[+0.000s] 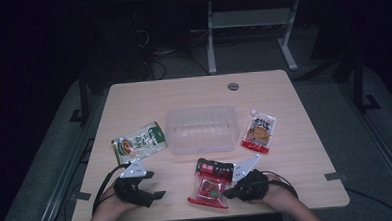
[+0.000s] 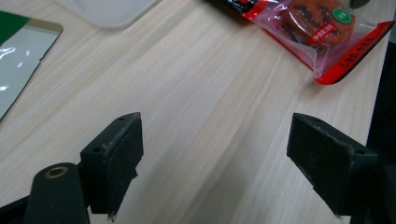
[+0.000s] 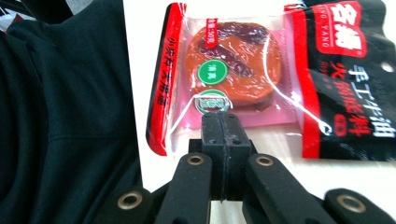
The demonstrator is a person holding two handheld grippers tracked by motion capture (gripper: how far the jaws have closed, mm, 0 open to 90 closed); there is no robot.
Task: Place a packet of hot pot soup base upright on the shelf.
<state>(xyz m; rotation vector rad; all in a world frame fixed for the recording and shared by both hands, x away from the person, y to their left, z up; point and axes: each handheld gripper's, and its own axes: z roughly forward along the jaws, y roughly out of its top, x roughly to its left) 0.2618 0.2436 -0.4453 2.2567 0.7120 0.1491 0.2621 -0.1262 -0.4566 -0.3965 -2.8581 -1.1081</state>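
A clear, red-edged packet (image 1: 207, 191) (image 3: 233, 60) (image 2: 322, 28) with a brown-red cake inside lies near the table's front edge. A black and red packet (image 1: 214, 168) (image 3: 345, 79) overlaps its far end. My right gripper (image 1: 231, 192) (image 3: 219, 115) is shut. Its tips rest over the clear packet's near edge, and whether film is pinched between them is unclear. My left gripper (image 1: 156, 185) (image 2: 215, 119) stands open over bare wood left of the packets, with nothing between its jaws.
A clear plastic tub (image 1: 170, 126) (image 2: 107, 9) sits mid-table. A green snack packet (image 1: 138, 142) (image 2: 18, 60) lies to its left and a red and white spouted pouch (image 1: 259, 133) to its right. The person's dark clothing (image 3: 60, 116) is at the table's front edge.
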